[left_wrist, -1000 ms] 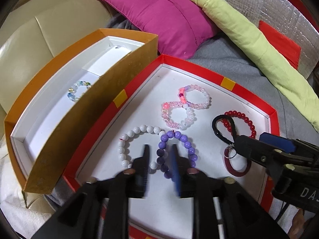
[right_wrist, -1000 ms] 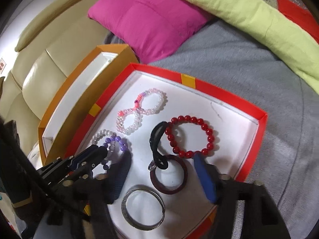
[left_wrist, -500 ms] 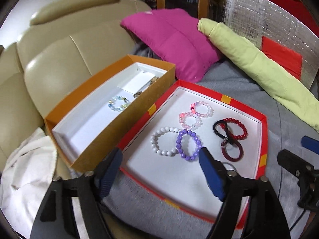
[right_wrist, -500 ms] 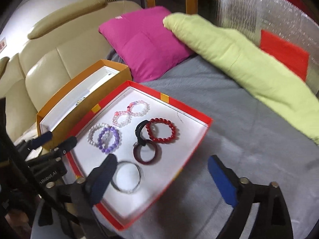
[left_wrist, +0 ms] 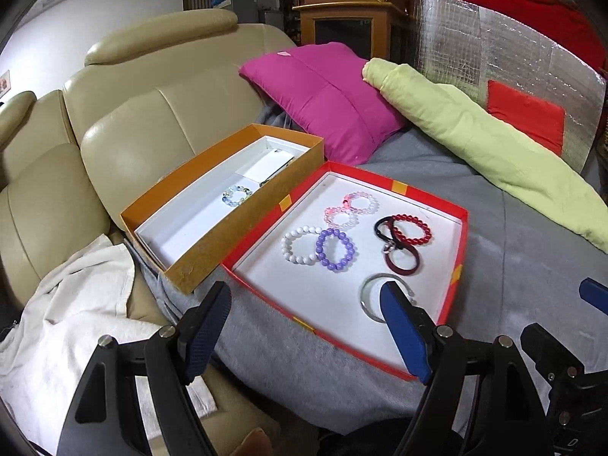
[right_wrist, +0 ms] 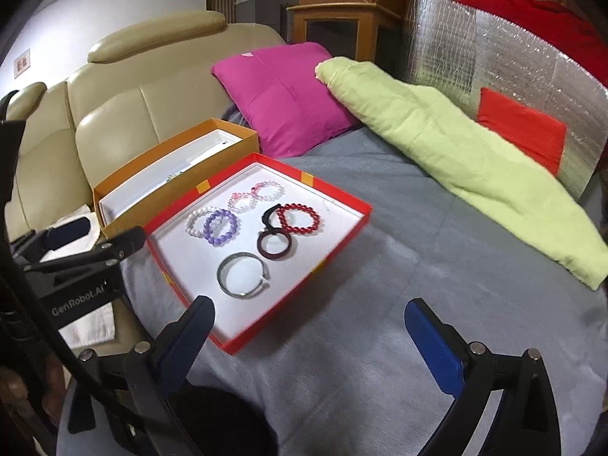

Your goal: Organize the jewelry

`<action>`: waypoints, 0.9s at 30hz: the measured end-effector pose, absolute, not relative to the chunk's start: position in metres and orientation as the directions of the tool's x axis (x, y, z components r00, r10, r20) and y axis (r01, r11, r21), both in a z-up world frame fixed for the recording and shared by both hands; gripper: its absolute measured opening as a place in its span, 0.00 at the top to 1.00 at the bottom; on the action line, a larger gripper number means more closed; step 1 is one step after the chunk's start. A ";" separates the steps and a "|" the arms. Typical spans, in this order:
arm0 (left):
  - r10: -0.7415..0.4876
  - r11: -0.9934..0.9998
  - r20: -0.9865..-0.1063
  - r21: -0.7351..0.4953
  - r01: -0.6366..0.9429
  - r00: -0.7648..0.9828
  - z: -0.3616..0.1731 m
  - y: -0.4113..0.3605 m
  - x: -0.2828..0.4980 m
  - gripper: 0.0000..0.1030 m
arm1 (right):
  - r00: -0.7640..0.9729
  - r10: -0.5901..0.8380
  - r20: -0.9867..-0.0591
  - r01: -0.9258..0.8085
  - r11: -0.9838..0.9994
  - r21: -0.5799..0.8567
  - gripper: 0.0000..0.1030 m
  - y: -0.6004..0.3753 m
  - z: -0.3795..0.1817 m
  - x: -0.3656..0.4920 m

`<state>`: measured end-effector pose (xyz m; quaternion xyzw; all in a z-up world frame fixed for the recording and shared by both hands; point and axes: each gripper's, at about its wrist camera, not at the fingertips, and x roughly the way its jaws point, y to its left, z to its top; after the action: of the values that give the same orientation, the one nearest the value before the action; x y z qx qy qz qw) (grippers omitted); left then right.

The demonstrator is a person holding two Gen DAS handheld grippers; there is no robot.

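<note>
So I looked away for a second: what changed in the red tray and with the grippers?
Both grippers pulled back and up from the red tray, holding nothing. The left gripper opened wide off the purple bracelet; the right gripper is opening. The bracelets lie as before, one in the orange box.

- My gripper [left_wrist: 304, 326] pads are blue.
- Red tray [left_wrist: 459, 243], white inside, yellow tabs.
- Orange box [left_wrist: 212, 254].
- Purple bracelet [left_wrist: 335, 249] beside white bracelet [left_wrist: 294, 247].
- Magenta pillow [right_wrist: 283, 95].
</note>
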<state>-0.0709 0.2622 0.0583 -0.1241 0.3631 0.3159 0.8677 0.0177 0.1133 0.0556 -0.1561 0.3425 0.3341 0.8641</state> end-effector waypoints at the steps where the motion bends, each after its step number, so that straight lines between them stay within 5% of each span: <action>1: 0.455 0.770 -0.707 0.008 -0.638 0.541 0.060 0.260 -0.072 0.21 | 0.543 0.473 -0.694 -0.683 0.730 -0.037 0.01 0.110 0.057 0.017; 14: 0.438 0.796 -0.681 -0.010 -0.605 0.587 0.075 0.232 -0.085 0.21 | 0.554 0.469 -0.688 -0.664 0.747 -0.025 0.00 0.103 0.055 0.003; 27: 0.438 0.790 -0.691 -0.008 -0.613 0.575 0.072 0.235 -0.087 0.09 | 0.554 0.469 -0.688 -0.660 0.751 -0.020 0.00 0.105 0.055 0.000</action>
<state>-0.0873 0.2346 0.0720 -0.1243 0.3511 0.2990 0.8786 0.0005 0.1049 0.0553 -0.1390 0.3433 0.3240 0.8705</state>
